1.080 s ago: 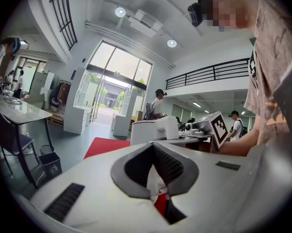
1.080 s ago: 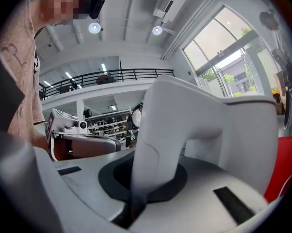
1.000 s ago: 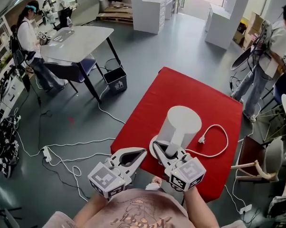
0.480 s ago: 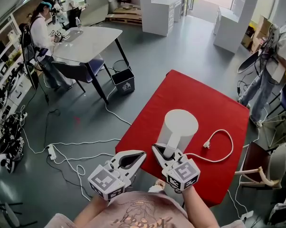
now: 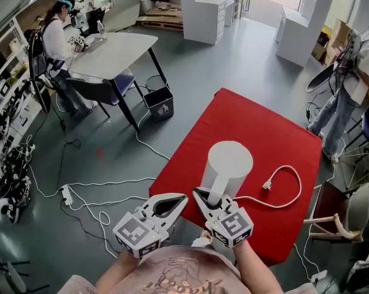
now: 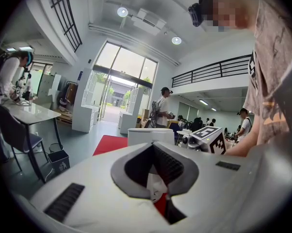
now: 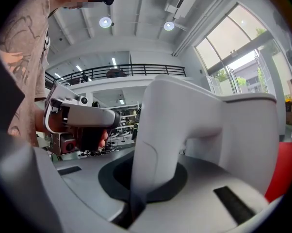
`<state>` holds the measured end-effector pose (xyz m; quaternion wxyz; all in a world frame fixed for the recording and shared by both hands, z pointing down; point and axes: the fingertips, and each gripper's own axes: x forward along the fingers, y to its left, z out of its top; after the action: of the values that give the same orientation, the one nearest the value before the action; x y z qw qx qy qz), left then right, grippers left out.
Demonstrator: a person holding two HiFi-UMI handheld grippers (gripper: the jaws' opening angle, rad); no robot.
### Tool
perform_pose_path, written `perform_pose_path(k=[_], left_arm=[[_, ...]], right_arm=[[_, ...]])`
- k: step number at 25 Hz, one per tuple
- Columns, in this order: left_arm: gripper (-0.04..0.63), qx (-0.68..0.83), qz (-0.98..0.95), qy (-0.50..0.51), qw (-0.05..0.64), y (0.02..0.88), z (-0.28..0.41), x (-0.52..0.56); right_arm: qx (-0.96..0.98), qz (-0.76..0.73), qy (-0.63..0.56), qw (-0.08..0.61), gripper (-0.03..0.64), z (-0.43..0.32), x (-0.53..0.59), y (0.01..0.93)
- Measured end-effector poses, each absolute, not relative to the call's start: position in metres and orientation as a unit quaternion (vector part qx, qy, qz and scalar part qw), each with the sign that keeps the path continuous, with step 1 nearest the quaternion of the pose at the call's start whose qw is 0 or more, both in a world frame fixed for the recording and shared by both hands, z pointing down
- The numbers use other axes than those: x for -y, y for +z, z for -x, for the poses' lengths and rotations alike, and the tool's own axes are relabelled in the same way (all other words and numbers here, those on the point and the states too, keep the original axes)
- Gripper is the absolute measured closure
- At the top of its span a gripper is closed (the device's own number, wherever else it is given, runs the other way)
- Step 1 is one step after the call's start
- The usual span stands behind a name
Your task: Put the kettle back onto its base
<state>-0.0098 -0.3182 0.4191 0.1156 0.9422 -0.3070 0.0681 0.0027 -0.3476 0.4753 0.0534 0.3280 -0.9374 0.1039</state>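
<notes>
On the red tabletop [image 5: 258,127], towards its near edge, the white electric kettle [image 5: 228,158] is stood upright; whether its base lies beneath cannot be told. The kettle's handle [image 5: 216,185] is pinched between the jaws of the right gripper [image 5: 207,196]. A white power cord [image 5: 290,185] is looped across the red surface from the kettle's foot to its plug [image 5: 267,184]. Just beside the right gripper, the left gripper [image 5: 183,197] is held with its jaws pressed together on nothing. Around the table a grey floor [image 5: 233,60] is strewn with white cables [image 5: 105,185]. Farther off, a black bin [image 5: 162,106] is set beside a white table [image 5: 114,54], at which a person [image 5: 54,41] is occupied.
</notes>
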Motion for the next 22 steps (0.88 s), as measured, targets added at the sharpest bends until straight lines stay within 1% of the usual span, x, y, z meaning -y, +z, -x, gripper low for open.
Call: perform_pose_path(k=[6,16,22], left_arm=[[0.606,0.300,-0.944,0.071,0.119,0.423,0.009,0.314],[0.606,0.305,-0.940,0.082,0.127,0.427,0.008,0.309],[0.606,0.295,-0.945,0.075,0.121,0.427,0.006,0.304]], right_arm=[[0.939,-0.329,0.079,0.066,0.604,0.004,0.337,0.485],[0.938,-0.334,0.068,0.065,0.604,0.004,0.333,0.488],[0.936,-0.339,0.060,0.074,0.604,0.010,0.328,0.492]])
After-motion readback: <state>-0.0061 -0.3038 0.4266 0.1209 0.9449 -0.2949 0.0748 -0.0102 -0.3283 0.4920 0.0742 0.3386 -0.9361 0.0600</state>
